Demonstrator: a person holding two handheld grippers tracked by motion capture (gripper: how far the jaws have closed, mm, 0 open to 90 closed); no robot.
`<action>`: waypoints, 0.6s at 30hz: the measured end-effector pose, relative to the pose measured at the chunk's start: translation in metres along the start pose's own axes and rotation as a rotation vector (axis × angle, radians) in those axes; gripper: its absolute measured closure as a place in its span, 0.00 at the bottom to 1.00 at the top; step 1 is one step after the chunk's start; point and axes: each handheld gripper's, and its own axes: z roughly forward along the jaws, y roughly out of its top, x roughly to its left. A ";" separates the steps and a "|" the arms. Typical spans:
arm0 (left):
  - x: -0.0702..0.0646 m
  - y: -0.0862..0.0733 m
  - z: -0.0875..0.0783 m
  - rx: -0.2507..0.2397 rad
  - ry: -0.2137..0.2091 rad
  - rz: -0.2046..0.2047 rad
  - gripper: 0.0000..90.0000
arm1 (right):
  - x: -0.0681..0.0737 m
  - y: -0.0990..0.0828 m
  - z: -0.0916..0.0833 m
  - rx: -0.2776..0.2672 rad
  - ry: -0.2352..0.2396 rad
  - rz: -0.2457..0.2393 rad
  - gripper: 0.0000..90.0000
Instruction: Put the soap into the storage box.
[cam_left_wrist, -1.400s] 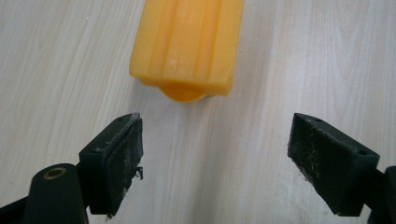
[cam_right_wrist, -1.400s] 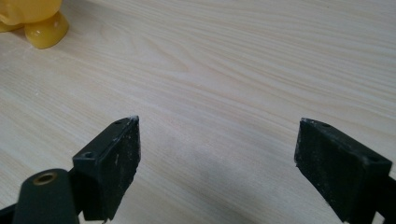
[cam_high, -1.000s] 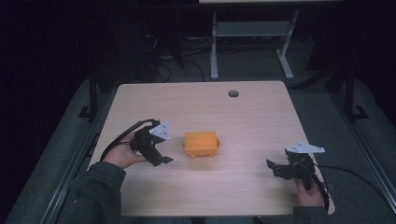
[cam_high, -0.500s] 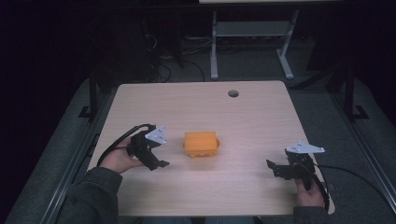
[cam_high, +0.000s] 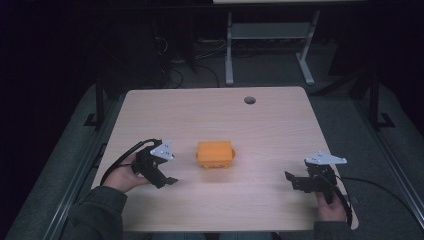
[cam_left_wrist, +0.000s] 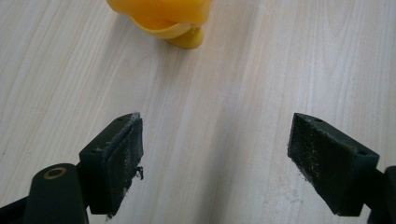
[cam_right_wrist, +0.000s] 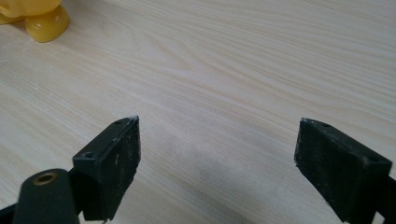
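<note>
In the high view one orange plastic container (cam_high: 215, 154) sits on the wooden table (cam_high: 270, 125), near the middle of its near half. The left gripper (cam_high: 162, 176) lies just left of the container, apart from it, gripped by a hand (cam_high: 121, 175) whose sleeved forearm comes in from the near edge. The right gripper (cam_high: 296, 181) sits well to the container's right, near the table's corner, held from behind by the other hand (cam_high: 330, 209).

In the left gripper view the two jaws stand wide apart with nothing between them; the container's rounded foot (cam_left_wrist: 164, 16) lies ahead, left of centre.

In the right gripper view the jaws gape wide, empty; the container's foot (cam_right_wrist: 39, 21) shows far off at upper left
</note>
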 end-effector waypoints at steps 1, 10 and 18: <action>-0.001 -0.001 0.000 0.000 0.002 0.005 0.19 | 0.000 0.000 0.000 0.000 0.000 0.000 0.15; -0.007 -0.013 0.005 0.007 0.000 -0.016 0.19 | 0.001 0.000 -0.001 -0.002 0.001 0.000 0.15; -0.014 -0.019 0.005 0.001 0.008 -0.010 0.19 | 0.000 -0.001 -0.001 0.000 0.000 -0.001 0.15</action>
